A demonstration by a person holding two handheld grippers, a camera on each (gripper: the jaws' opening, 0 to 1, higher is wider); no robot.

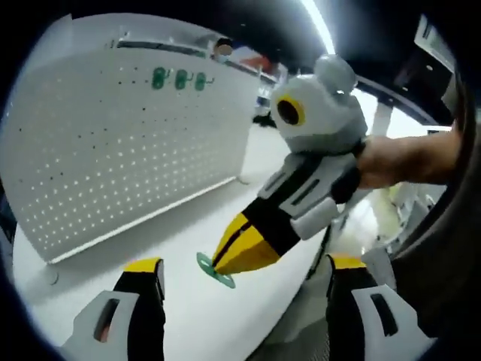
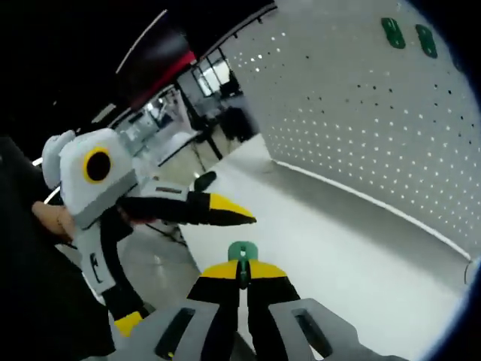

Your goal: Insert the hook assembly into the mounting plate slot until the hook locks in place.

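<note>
Right tongs (image 1: 225,265) — clamped on the green hook assembly (image 1: 214,268), held just above the white desk (image 1: 188,218). Left tongs (image 1: 244,274) — spread wide, holding nothing. Pegboard mounting plate (image 1: 113,150) stands upright behind.

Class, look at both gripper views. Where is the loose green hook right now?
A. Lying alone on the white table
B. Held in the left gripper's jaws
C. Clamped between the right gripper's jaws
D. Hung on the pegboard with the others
C: in the right gripper view the green hook sits pinched between the shut yellow tips of the right gripper, and the left gripper view shows it at that gripper's tip too.

Bare table (image 1: 188,226) ahead (pegboard (image 1: 113,150) blocks beyond).
</note>
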